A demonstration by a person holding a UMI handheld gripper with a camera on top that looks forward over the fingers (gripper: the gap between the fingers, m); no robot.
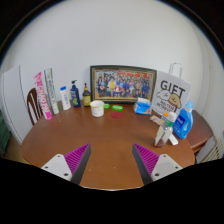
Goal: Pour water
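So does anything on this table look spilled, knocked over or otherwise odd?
Nothing spilled. The GIFT card leans tilted beside the blue bottle, while the framed photo and white cup stand upright. The gripper fingers are open, holding nothing.

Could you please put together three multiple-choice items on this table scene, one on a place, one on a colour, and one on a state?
1. Where does the white cup stand?
A. Between the fingers of the tongs
B. Just in front of the framed picture
C. On top of the sign marked GIFT

2. What colour are the pads on the fingers?
A. Green
B. Yellow
C. Magenta

3. What state are the tongs in?
A. Open, with nothing between the fingers
B. Shut on the cup
C. Shut on the blue bottle

Answers:
1. B: the cup sits on the round wooden table right before the picture, well beyond the fingers.
2. C: both inner faces show magenta.
3. A: the fingers stand apart with only bare tabletop between them; the blue bottle stands off beside the GIFT sign.
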